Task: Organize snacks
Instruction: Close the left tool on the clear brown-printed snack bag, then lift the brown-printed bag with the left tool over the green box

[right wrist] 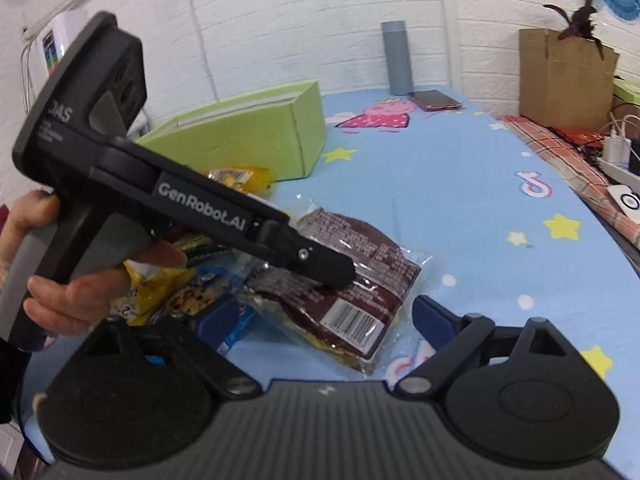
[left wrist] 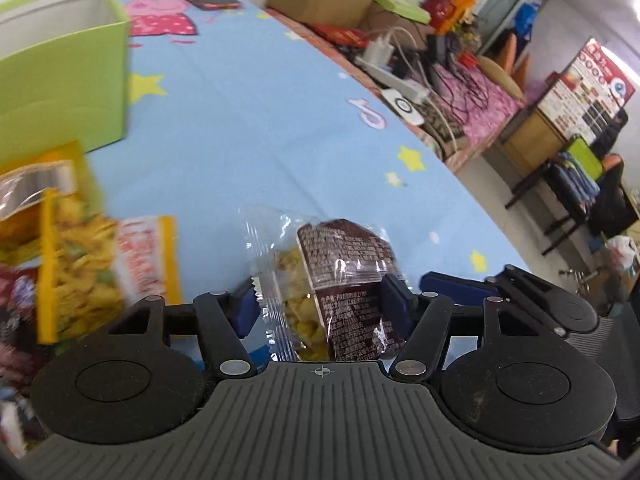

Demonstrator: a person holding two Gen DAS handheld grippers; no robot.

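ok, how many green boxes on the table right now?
1. The green box sits open at the back of the table, by the wall, behind the snack pile. It also shows top left in the left wrist view. None seems hidden.

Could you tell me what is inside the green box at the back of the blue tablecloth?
Only a pale inner wall shows inside the open green box. Both views look across its rim, so its floor and any contents are hidden.
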